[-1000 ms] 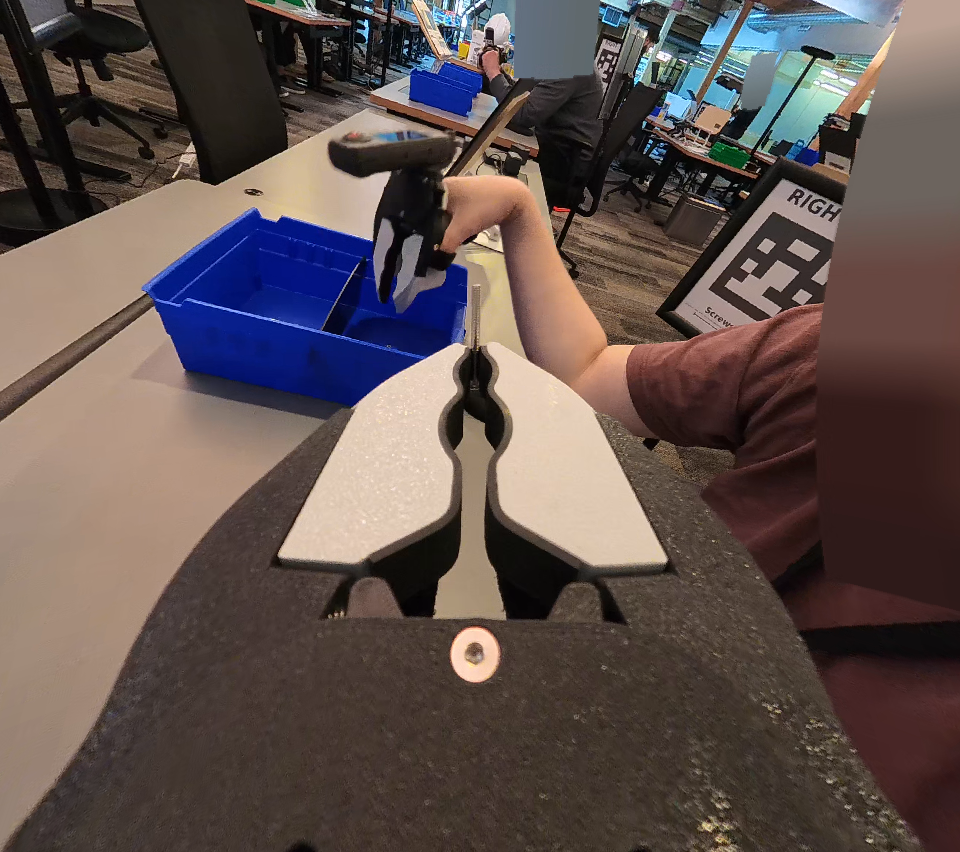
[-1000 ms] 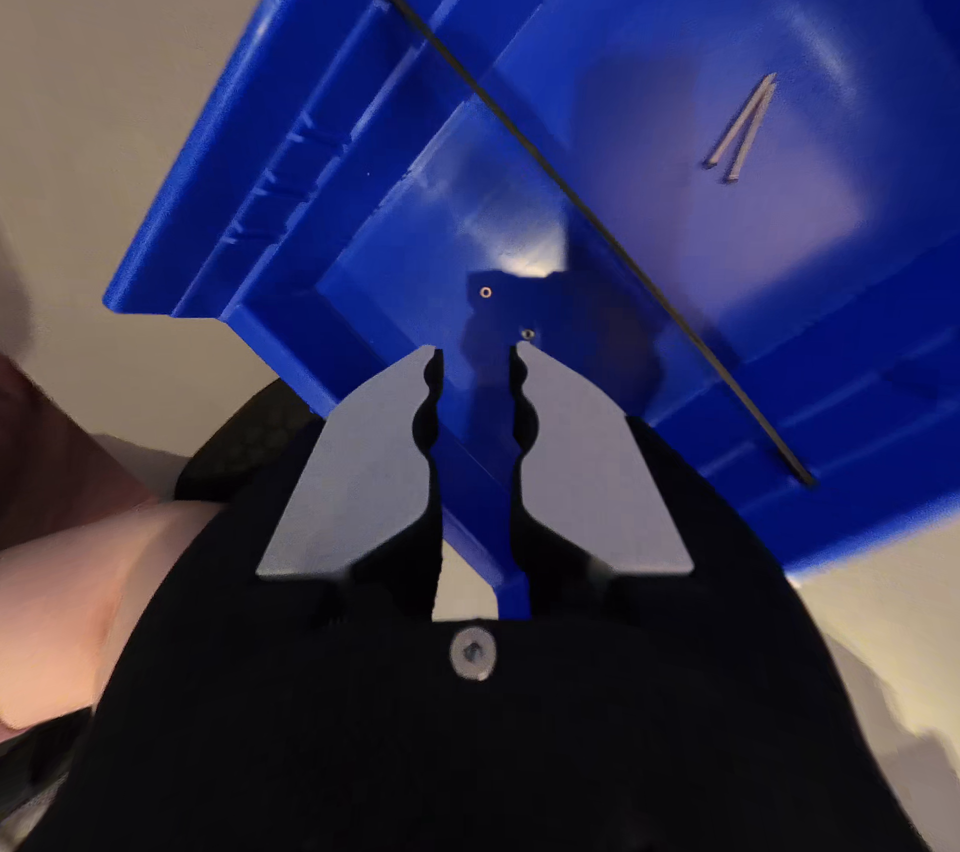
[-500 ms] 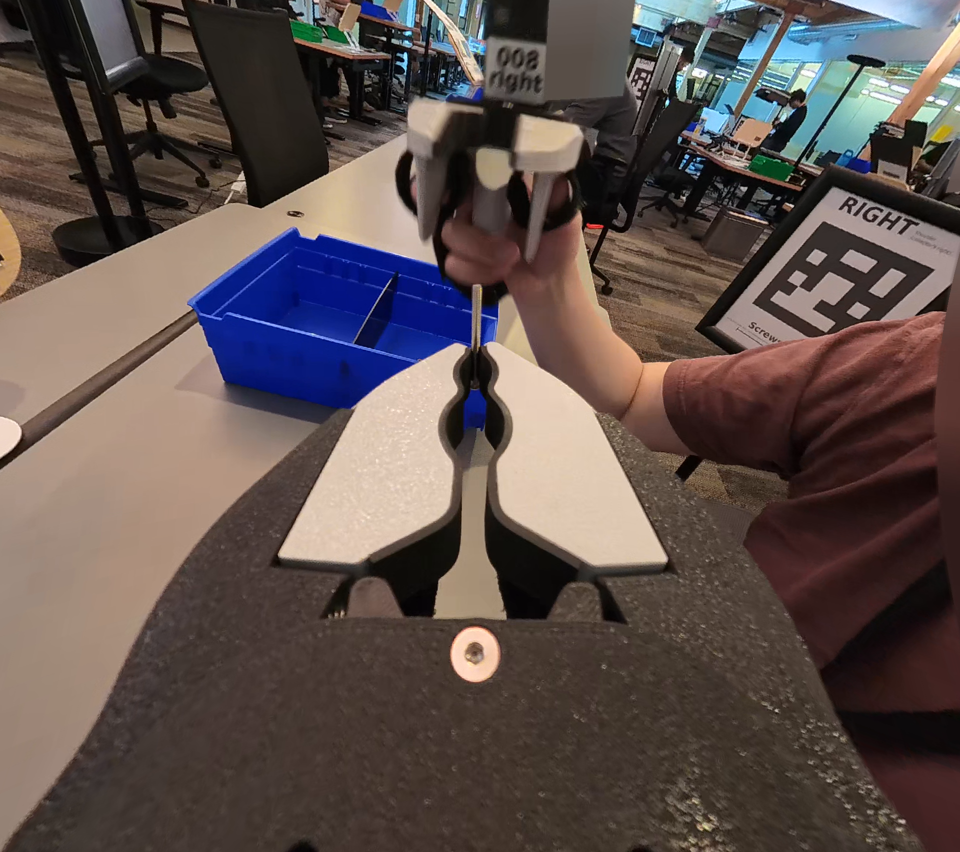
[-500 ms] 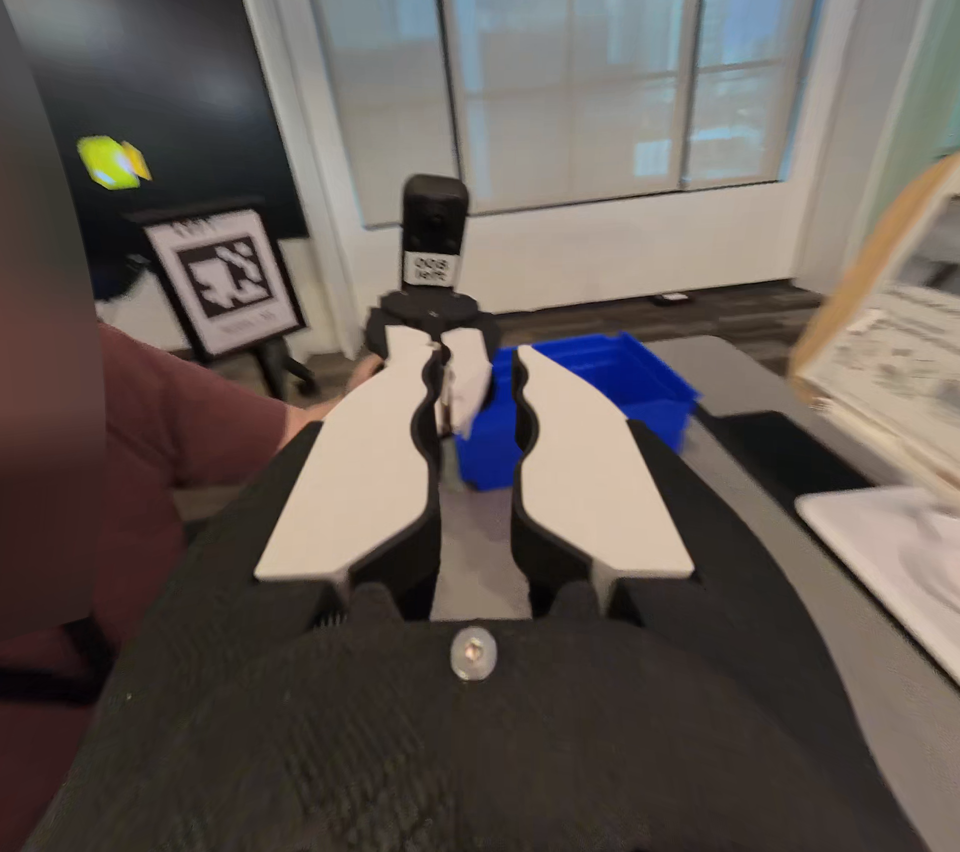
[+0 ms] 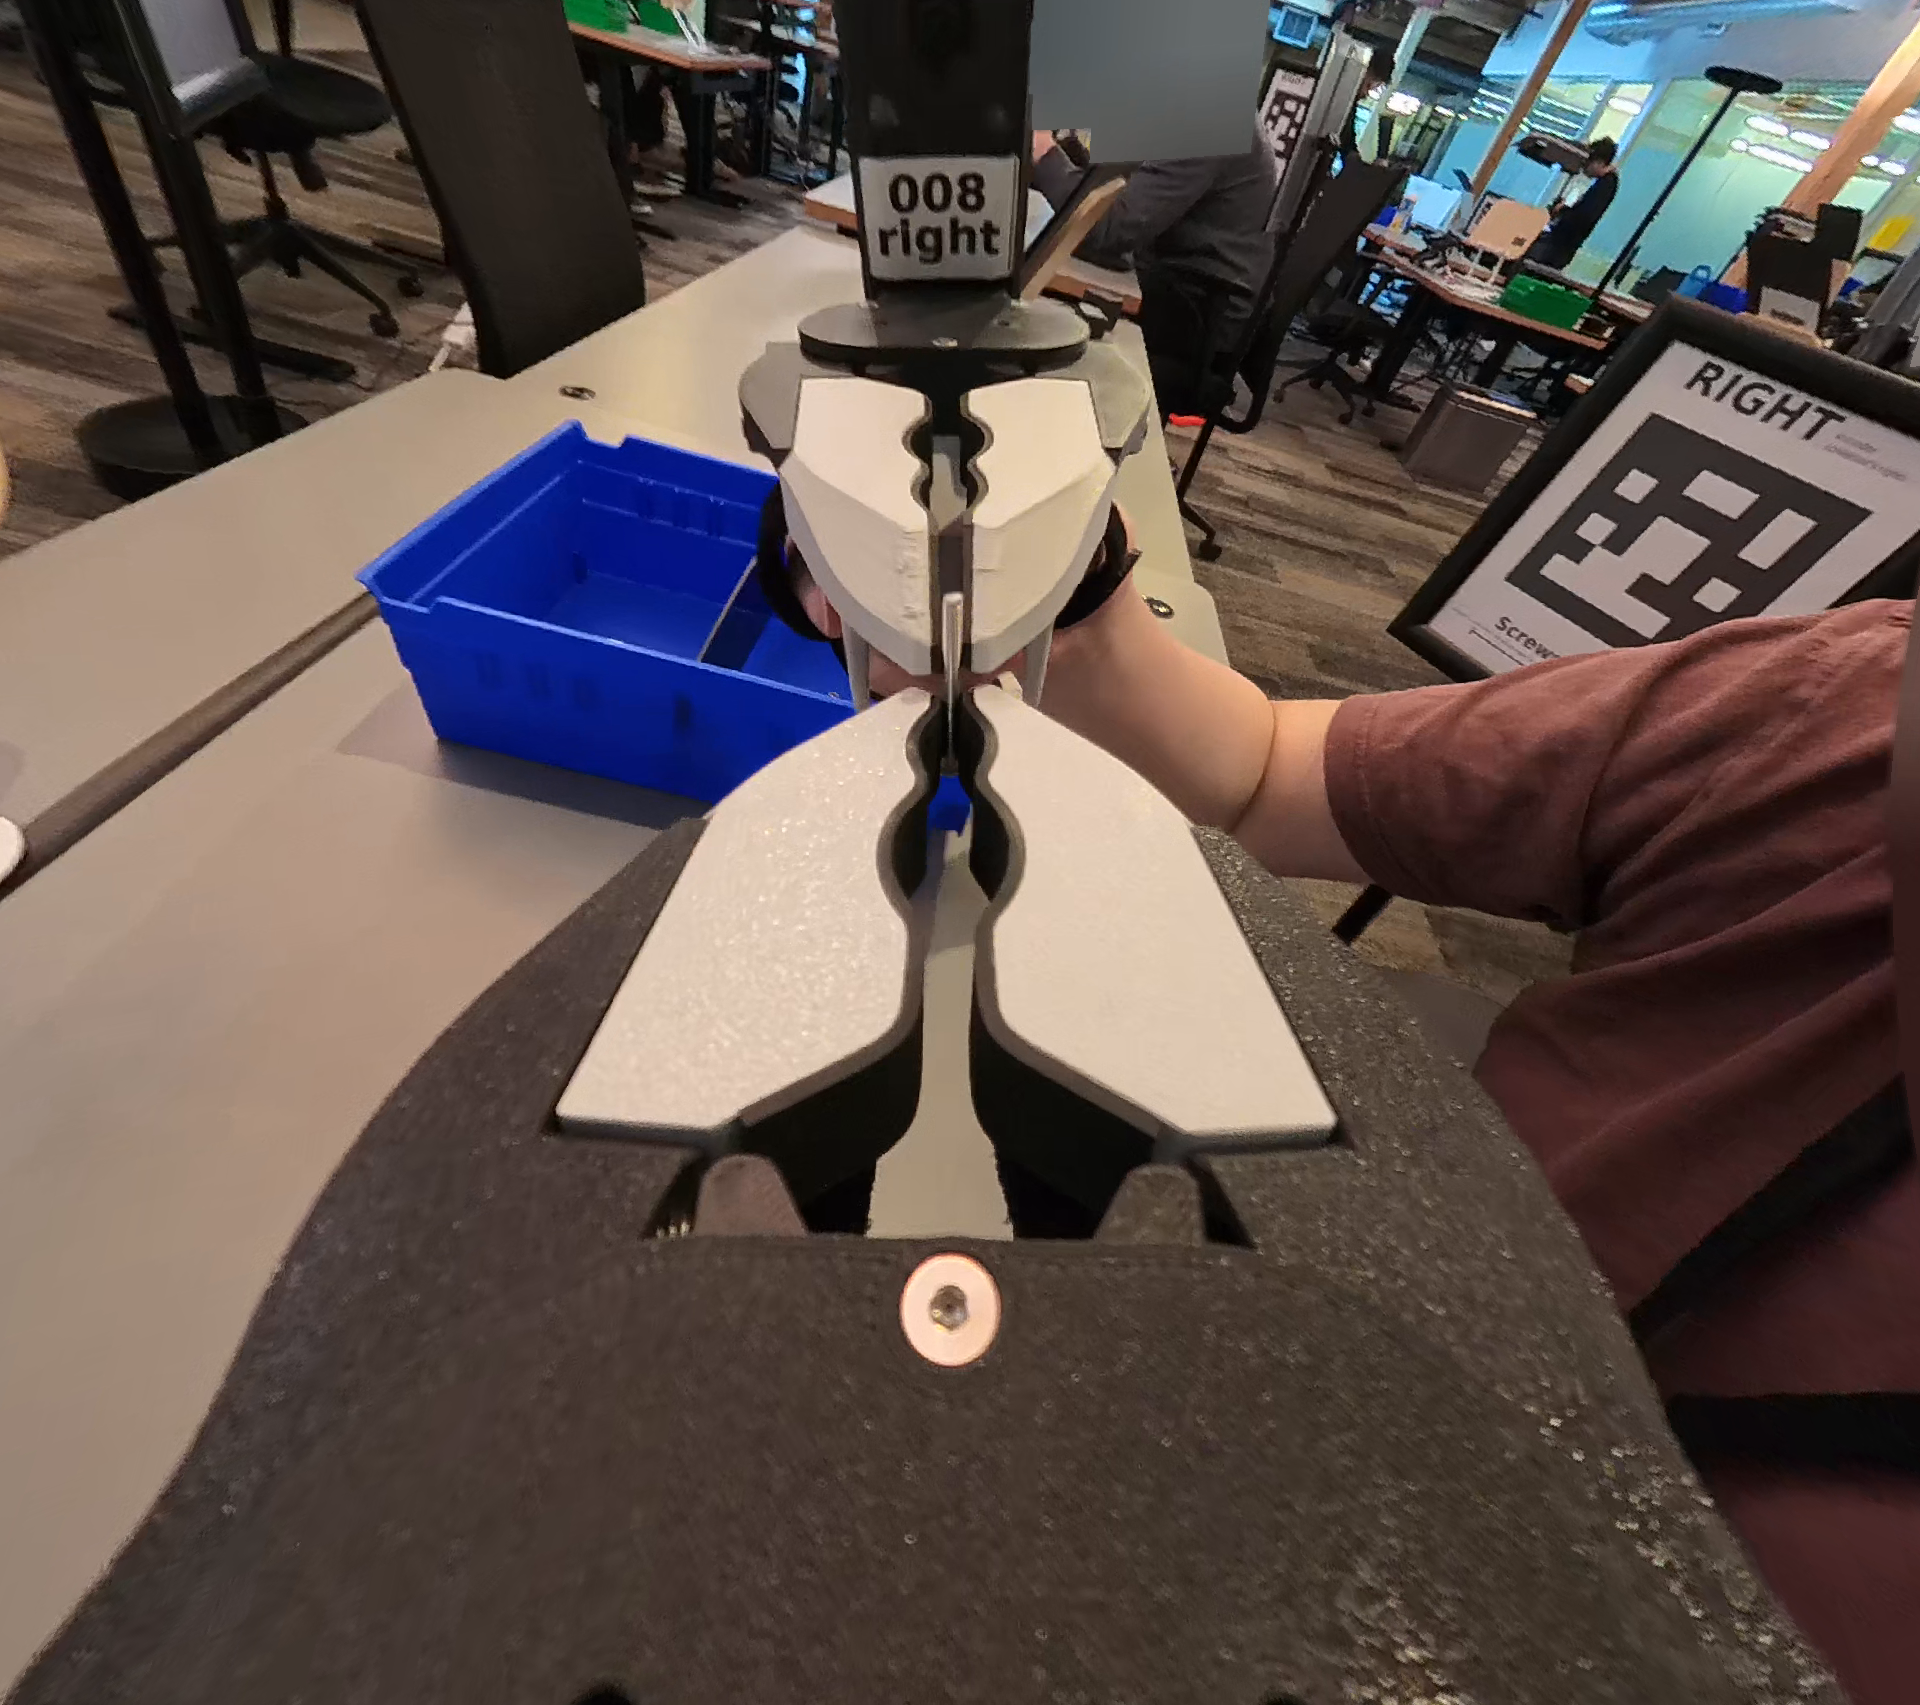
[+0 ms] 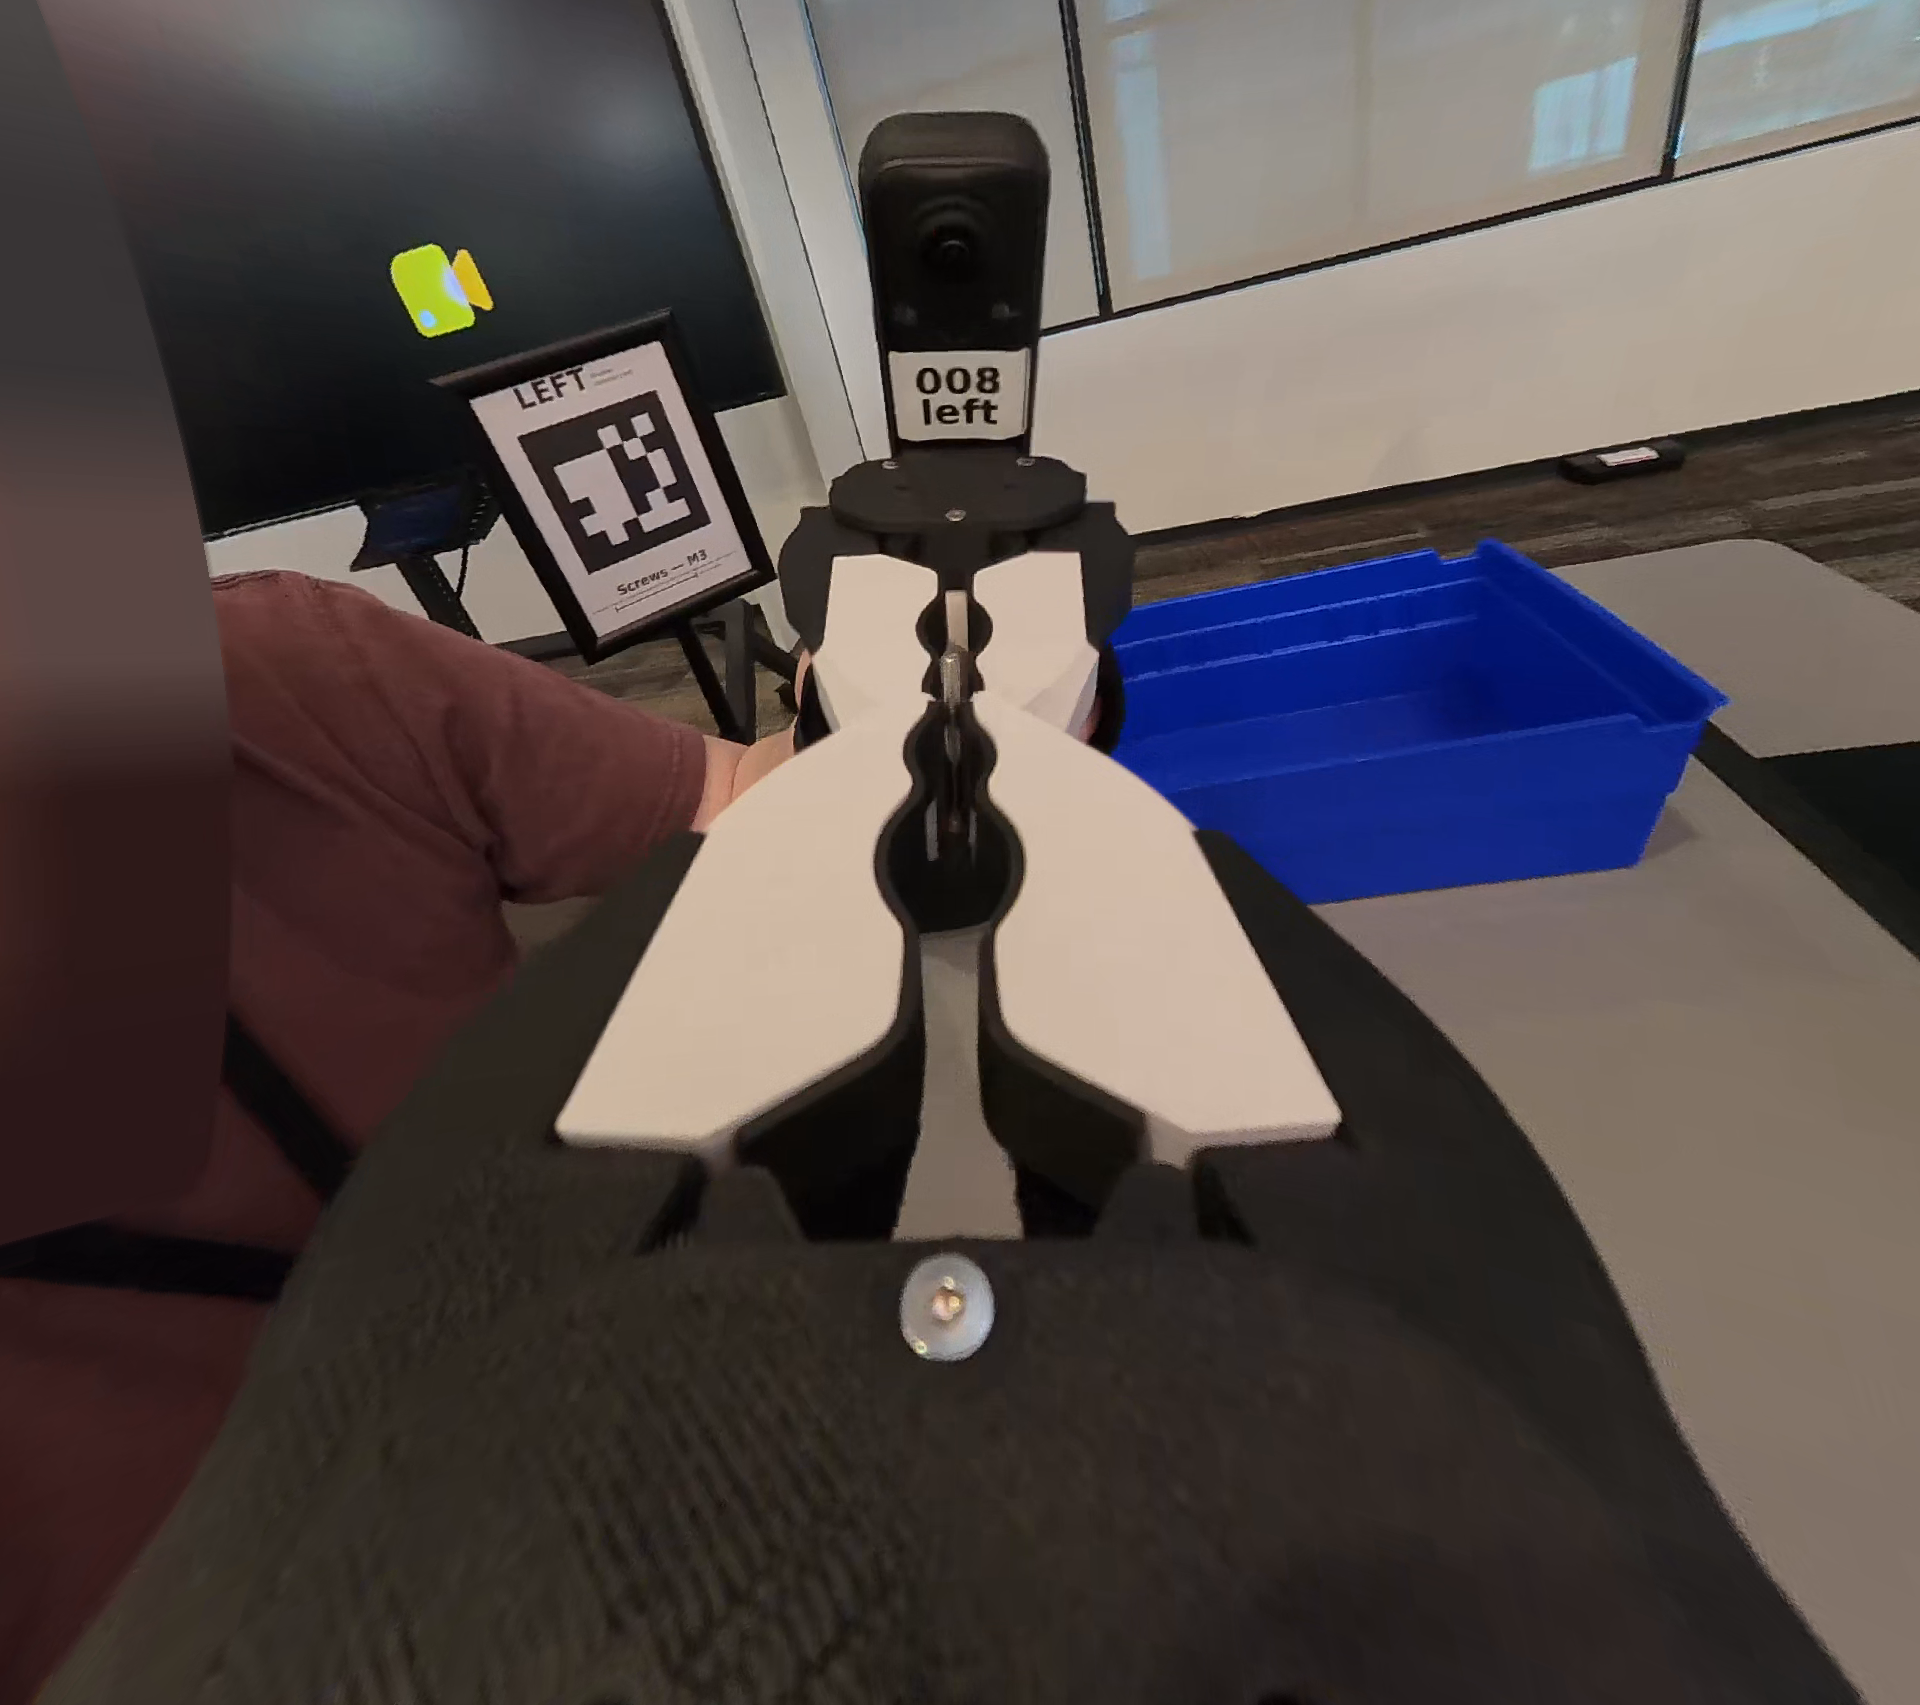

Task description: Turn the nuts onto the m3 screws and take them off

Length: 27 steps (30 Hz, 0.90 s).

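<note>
My left gripper point(image 5: 948, 699) is shut on a thin m3 screw point(image 5: 951, 647), which sticks out forward from its tips. My right gripper point(image 5: 951, 559) faces it head-on, its jaws closed to a thin slit, tips at the screw's free end. In the right wrist view my right gripper point(image 6: 948, 710) is shut, and a small metal piece point(image 6: 951, 673) shows right at its tips, in front of the left gripper point(image 6: 951, 632). I cannot tell whether that piece is a nut or the screw's end. No nut is clearly visible.
A blue divided bin point(image 5: 582, 679) stands on the grey table point(image 5: 208, 928), also in the right wrist view point(image 6: 1455, 782). Framed marker signs stand at the sides point(image 5: 1683, 533) point(image 6: 613, 492). A black rod point(image 5: 187, 741) lies on the table. A person's sleeve point(image 5: 1662, 824) is at right. Only a small space, under 4 cm, lies between the two pairs of fingers.
My right gripper has left the bin, swung up to face the left gripper, and closed its jaws at the screw's end. The left gripper has kept hold of the screw.
</note>
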{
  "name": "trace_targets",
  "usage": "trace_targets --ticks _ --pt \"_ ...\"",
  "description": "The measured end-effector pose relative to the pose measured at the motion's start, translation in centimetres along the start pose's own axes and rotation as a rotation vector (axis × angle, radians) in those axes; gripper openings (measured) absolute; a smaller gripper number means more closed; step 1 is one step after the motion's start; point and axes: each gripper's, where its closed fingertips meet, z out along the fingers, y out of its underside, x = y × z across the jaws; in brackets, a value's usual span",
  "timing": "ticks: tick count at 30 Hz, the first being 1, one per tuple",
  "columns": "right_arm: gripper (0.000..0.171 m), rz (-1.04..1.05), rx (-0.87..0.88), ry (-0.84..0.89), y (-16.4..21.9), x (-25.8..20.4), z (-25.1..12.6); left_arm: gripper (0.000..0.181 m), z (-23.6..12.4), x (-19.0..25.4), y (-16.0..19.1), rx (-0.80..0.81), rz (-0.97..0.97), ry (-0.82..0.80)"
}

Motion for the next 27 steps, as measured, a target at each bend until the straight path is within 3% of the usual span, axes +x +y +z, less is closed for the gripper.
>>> trace_targets --ticks 11,14,21,24,27 --pt "0.003 0.032 -0.002 -0.010 0.2 0.2 -0.1 0.002 0.1 -0.2 0.1 0.000 0.000 -0.010" --pt "0.011 0.062 -0.002 -0.016 0.3 0.2 0.1 0.002 0.2 0.1 0.2 -0.013 -0.003 0.007" --pt "0.003 0.013 -0.025 -0.015 0.4 0.0 0.0 0.003 0.4 0.1 0.3 -0.011 -0.001 0.010" --pt "0.003 0.021 0.004 0.009 -0.4 0.3 -0.7 0.022 0.2 0.6 -0.4 0.031 -0.029 0.041" --pt "0.003 0.011 -0.009 0.099 -1.3 1.4 -3.1 0.026 -0.5 0.5 -1.4 0.080 -0.037 0.028"
